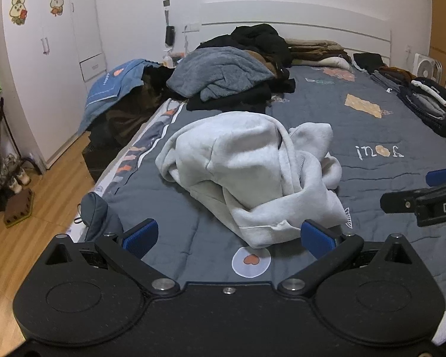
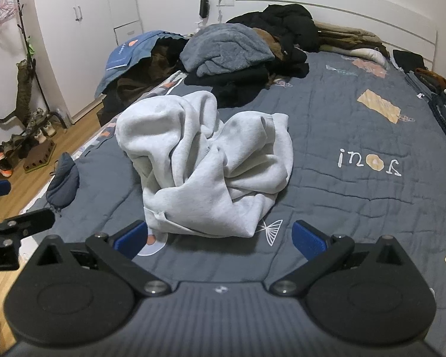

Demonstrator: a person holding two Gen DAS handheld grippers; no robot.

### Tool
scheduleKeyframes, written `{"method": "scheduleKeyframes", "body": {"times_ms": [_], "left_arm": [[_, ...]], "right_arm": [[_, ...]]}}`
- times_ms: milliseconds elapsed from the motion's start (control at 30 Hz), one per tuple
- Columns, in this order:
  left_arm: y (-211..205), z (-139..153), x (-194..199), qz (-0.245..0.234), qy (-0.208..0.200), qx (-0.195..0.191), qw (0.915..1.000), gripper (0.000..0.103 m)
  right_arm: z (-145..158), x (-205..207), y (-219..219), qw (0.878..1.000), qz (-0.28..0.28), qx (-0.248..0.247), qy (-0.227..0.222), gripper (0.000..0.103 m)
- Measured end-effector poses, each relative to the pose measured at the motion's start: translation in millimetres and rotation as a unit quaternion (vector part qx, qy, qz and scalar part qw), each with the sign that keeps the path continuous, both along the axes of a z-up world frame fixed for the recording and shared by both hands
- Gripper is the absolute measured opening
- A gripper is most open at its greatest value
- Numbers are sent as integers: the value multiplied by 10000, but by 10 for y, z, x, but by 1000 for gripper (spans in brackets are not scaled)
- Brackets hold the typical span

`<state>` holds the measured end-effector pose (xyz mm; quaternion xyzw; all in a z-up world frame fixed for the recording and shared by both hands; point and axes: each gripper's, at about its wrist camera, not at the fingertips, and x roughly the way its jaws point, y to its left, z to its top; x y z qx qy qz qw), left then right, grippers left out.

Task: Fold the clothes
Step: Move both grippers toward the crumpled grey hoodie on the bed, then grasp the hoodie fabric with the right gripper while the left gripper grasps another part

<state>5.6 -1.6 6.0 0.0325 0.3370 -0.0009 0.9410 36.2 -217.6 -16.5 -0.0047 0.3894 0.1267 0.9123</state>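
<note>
A light grey sweatshirt [image 1: 249,175] is seen lying in a crumpled heap on the near part of the bed [image 1: 356,125], not folded, just ahead of both tools. The left tongs [image 1: 227,238] are held with the blue pads wide apart and nothing between them; the right tongs [image 2: 220,239] are likewise spread and empty, close to the garment's near edge. Since no hem, sleeve or collar can be clearly made out in the heap, it is judged that the garment must be spread flat before any fold is attempted. An outer edge should be sought on each side, a single layer only should be pinched, and the two sides should be drawn apart evenly so that the fabric is not twisted. The bare quilt to the right offers room; the pile of dark clothes [image 2: 246,59] towards the headboard should be kept clear of.
</note>
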Motion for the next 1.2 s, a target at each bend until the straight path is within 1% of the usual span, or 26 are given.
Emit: {"method": "scheduleKeyframes", "body": {"times_ms": [133,200,233,333,400,500,533,633,767,867,1067,1200], "left_arm": [[38,-8,0,36,-48,-25,10000,103],[72,-16,3,48,-56,-57,10000,103],[89,-20,4,54,-59,-72,9999,103],[141,-33,13,81,-65,-111,9999,103],[183,-45,35,118,-56,-103,9999,103],[244,-65,74,138,-58,-83,9999,103],[265,-72,88,144,-59,-77,9998,103],[328,-93,129,166,-60,-62,9998,103],[420,-117,198,204,-49,-116,9997,103],[484,-133,245,237,-49,-173,9996,103],[562,-166,299,268,-61,-214,9994,103],[597,-201,329,288,-25,-273,9992,103]], "right_arm": [[-61,65,3,9999,12,-145,-45,103],[-94,97,18,9996,-11,-236,-163,103],[-110,120,22,9995,-45,-234,-206,103],[-174,250,29,9999,-46,-7,-157,103],[-200,337,86,9996,16,-36,-284,103],[-208,513,214,9991,269,-14,-338,103],[-209,574,259,9988,350,25,-351,101],[-195,771,410,9948,678,247,-714,101],[-237,1046,594,9924,844,284,-852,102],[-320,1274,680,9914,953,460,-776,102],[-543,1556,910,9909,978,-1,-920,102],[-660,1690,987,9915,1086,60,-709,101]]}}
